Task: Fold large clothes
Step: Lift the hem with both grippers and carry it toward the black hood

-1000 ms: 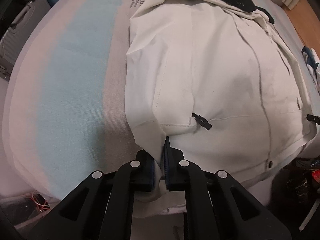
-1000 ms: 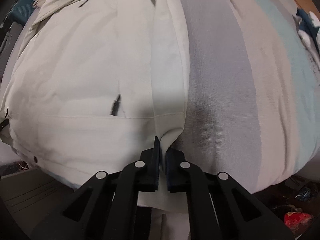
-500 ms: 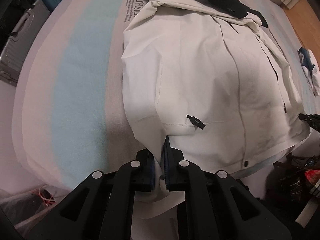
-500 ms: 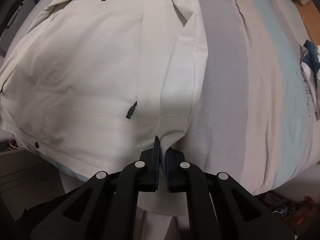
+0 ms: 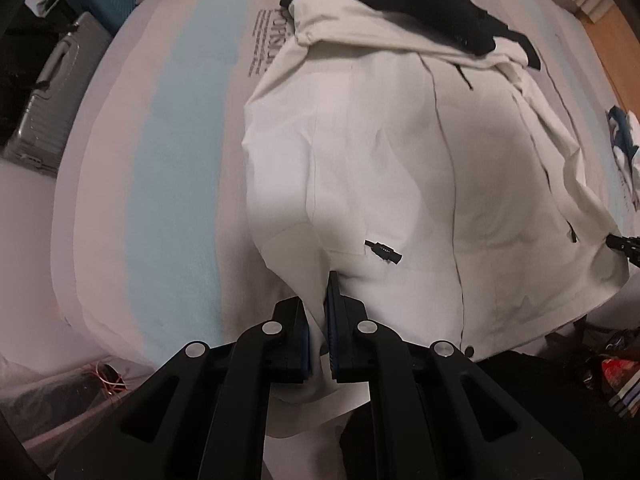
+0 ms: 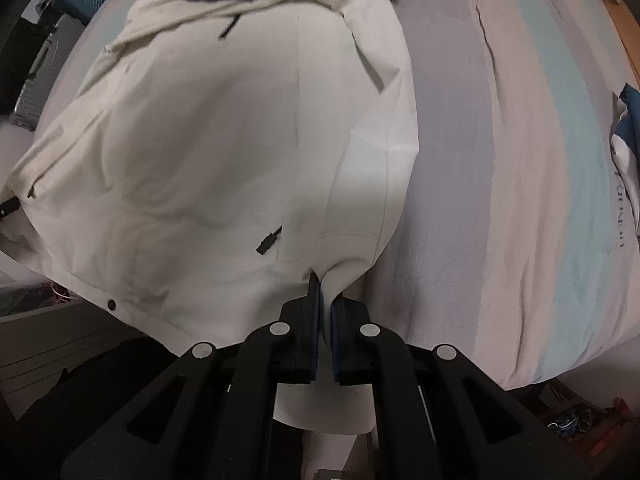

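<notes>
Cloth is pinched in both tongs. The left gripper (image 5: 323, 300) has its two fingers almost closed, with a fold of the white jacket (image 5: 400, 168) squeezed between them. The right gripper (image 6: 325, 300) looks the same, nearly closed on the jacket's other bottom corner. I think each one holds a corner of the bottom edge so the whole bottom can be lifted and laid over the top part in one neat fold.

The jacket lies spread out on the bed (image 5: 168, 152), with its bottom edge at the near side of the bed by the grippers. It looks big and white, and mostly flat with a few soft wrinkles. A black part (image 5: 420, 4), maybe the hood or lining, sits at the far end. A small black zipper pull (image 5: 383, 251) sticks out near the left gripper. A dark snap button (image 6: 111, 303) shows near the bottom edge. The bed cover has pale blue and grey stripes. A grey suitcase (image 5: 44, 112) stands beside the bed.
</notes>
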Tool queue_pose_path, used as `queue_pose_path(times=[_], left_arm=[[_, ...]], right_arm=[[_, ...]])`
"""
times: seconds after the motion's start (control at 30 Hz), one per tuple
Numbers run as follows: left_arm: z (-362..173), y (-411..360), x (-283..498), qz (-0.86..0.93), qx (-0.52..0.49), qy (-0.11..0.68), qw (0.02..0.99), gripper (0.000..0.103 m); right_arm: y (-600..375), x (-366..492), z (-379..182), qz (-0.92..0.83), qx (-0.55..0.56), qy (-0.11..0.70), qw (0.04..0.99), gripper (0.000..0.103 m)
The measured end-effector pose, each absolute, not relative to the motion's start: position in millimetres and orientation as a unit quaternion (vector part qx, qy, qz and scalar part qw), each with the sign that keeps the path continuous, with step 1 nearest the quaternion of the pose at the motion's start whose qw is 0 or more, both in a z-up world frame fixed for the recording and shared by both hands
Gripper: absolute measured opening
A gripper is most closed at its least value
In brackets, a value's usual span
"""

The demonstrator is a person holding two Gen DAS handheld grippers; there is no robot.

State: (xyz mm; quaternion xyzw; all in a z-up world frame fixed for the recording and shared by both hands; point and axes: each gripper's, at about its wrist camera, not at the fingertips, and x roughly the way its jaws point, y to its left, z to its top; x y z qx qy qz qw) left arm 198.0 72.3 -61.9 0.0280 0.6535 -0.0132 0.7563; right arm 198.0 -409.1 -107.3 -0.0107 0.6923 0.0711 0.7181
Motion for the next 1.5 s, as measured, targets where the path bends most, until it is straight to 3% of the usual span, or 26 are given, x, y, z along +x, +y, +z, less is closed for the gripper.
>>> queue_pose_path(times=[0.43, 1.0, 1.5], left_arm=[[-3.3, 82.5, 235.7, -0.009, 0.017, 0.625, 0.781, 0.004], [35.9, 97.2, 290.7, -0.043, 0.016, 0.611, 0.790, 0.004], [-5.5, 114.0, 441.7, -0.054, 0.021, 0.650, 0.757, 0.004]], right_arm=[[-411.1, 242.4, -49.5, 0.086, 0.009, 0.686, 0.723, 0.004], [-421.3, 312.6, -3.9, 0.067, 0.022, 0.643, 0.763, 0.004], [-436.5, 440.5, -23.2, 0.078, 0.012, 0.648, 0.758, 0.003]])
